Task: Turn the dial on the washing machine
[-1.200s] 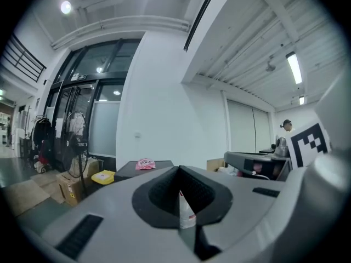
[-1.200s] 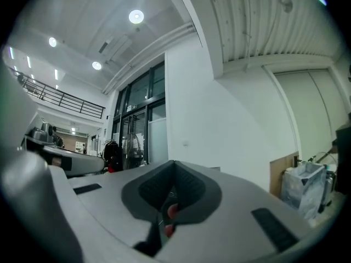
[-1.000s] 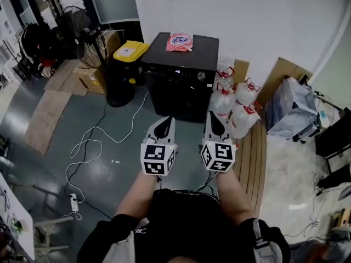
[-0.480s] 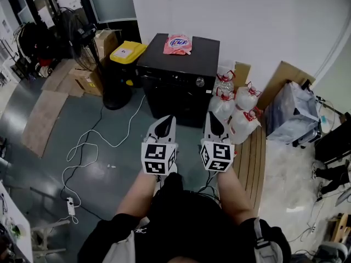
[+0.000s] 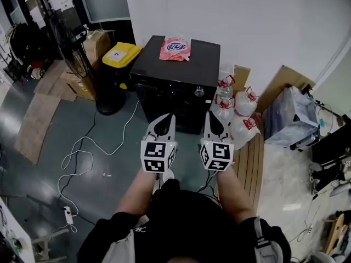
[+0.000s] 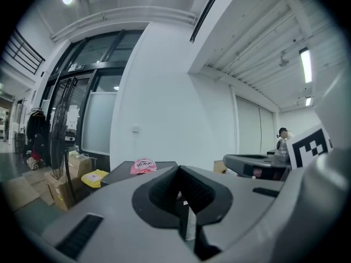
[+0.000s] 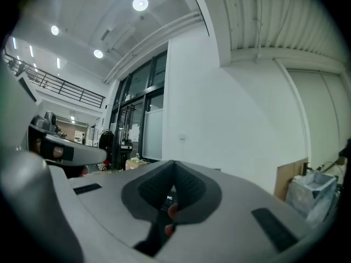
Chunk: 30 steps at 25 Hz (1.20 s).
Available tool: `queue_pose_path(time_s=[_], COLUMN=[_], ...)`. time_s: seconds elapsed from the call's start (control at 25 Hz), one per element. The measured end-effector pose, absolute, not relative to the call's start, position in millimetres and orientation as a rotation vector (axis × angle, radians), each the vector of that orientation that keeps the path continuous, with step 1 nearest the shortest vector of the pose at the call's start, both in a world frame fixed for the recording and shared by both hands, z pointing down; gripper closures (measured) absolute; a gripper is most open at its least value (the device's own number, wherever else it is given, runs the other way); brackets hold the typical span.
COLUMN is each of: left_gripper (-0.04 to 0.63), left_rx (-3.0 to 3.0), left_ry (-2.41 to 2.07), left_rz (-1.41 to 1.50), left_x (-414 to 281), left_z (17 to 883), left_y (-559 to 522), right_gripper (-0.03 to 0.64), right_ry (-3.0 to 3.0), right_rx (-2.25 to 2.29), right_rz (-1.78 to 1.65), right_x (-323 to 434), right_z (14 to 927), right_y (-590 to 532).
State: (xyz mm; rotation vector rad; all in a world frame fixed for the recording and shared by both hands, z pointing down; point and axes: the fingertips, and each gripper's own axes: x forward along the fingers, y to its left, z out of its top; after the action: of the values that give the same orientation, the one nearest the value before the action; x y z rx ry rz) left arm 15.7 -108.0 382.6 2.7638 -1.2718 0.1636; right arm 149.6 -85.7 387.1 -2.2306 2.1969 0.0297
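1. Small round silver dial [image 5: 199, 92]: at the right end of the control strip on the black box-shaped washing machine [image 5: 174, 70], at 12 o'clock of the two grippers. Nothing touches it.
2. Pink plastic detergent pouch [image 5: 175, 47]: flat on the machine top, near the back edge, at 11 o'clock of the dial.
3. Left gripper [image 5: 165, 117]: grey jaws pressed together, nothing between them. The tip aims at the machine front, apart from it, at 7 o'clock of the dial.
4. Right gripper [image 5: 211, 114]: jaws pressed together, empty. It sits at 5 o'clock of the dial, short of the machine, level with the left gripper.
5. Clear plastic water jugs with red caps [image 5: 237, 107]: clustered just beside the machine at its 4 o'clock.
6. Black bin with yellow lid [image 5: 117, 55]: just beside the machine at 9 o'clock.
7. Brown cardboard boxes [image 5: 92, 44]: at 9 o'clock of the bin.
8. White cable [image 5: 82, 152]: looped on the grey floor [image 5: 49, 163], at 8 o'clock of the machine.
9. Blue-grey fabric bag [image 5: 289, 114]: at 3 o'clock, well apart from the machine.
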Motion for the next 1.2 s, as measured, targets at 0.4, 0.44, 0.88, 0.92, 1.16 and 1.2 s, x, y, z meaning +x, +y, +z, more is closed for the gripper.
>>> queue_pose_path(time_s=[0.4, 0.44, 0.88, 0.92, 1.16, 1.2], left_gripper=[0.583, 0.583, 0.583, 0.583, 0.583, 0.583], left_rx=[2.794, 2.794, 2.764, 2.757, 2.682, 2.666], left_ry=[-1.146, -1.134, -1.069, -1.079, -1.183, -1.204], left_rz=[0.209, 0.211, 0.249, 0.247, 0.23, 0.227], left_x=[43.3, 45.3, 53.1, 52.8, 50.5, 50.5], left_z=[389.4, 390.9, 419.5, 420.4, 425.5, 427.1], left_y=[-222.2, -231.9, -293.3, -295.9, -306.3, -307.7], right_gripper=[0.617, 0.617, 0.617, 0.617, 0.615, 0.61], right_ry=[2.137, 2.132, 2.213, 2.248, 2.551, 2.612], right_rx=[-2.317, -2.327, -2.449, -2.456, -2.443, -2.439], right_rz=[-0.023, -0.028, -0.025, -0.004, 0.113, 0.14], right_x=[170.3, 171.7, 180.9, 181.6, 186.3, 188.3], right_z=[395.8, 397.7, 435.0, 439.0, 472.2, 479.5], right_y=[-191.9, -200.8, -261.2, -265.0, -282.8, -286.1])
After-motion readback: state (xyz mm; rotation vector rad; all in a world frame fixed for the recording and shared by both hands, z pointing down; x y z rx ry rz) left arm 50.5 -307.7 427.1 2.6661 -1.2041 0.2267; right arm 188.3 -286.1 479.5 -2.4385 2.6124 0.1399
